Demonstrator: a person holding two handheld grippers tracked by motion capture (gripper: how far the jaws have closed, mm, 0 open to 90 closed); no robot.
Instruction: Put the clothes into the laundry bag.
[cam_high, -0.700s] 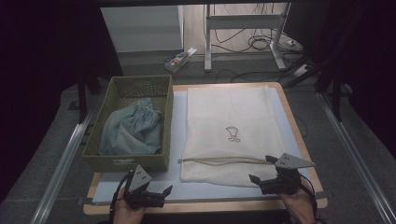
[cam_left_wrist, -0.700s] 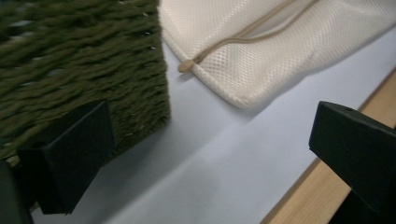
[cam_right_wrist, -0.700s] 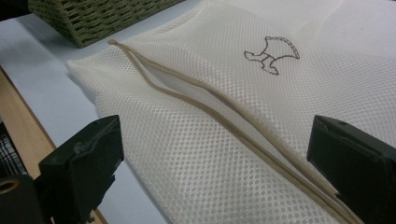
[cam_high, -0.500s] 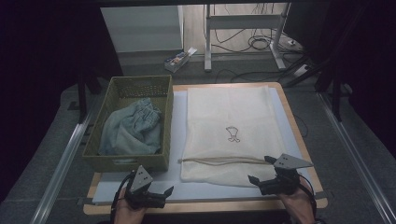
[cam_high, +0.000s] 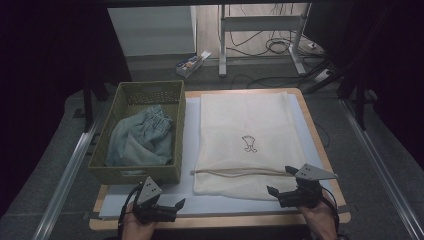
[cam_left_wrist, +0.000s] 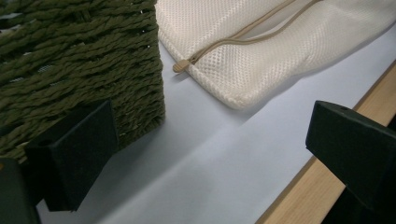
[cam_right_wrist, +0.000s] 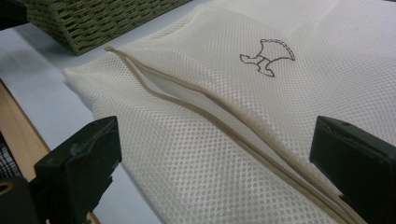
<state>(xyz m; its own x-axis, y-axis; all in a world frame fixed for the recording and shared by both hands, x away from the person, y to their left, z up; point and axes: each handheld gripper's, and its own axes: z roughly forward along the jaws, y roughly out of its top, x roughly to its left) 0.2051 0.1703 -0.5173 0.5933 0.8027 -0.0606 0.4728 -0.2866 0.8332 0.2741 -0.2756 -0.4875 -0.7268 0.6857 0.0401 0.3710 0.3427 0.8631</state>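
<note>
A cream mesh laundry bag (cam_high: 247, 135) with a small embroidered figure (cam_high: 248, 144) lies flat on the white mat (cam_high: 187, 145). Its tan zipper (cam_high: 240, 172) runs across the near end and gapes slightly in the right gripper view (cam_right_wrist: 196, 100). The zipper's end (cam_left_wrist: 182, 66) lies close to the basket's corner. My left gripper (cam_high: 176, 207) stands open at the mat's front edge, below the basket, with nothing between its jaws (cam_left_wrist: 210, 149). At the bag's near right corner my right gripper (cam_high: 274, 196) is open, just above the mesh (cam_right_wrist: 215, 158).
An olive woven basket (cam_high: 117, 107) holding a crumpled blue-grey cloth (cam_high: 142, 140) stands to the left of the bag. The mat lies on a wooden board (cam_high: 320, 145). Beyond it are grey floor, a desk frame and cables (cam_high: 275, 47).
</note>
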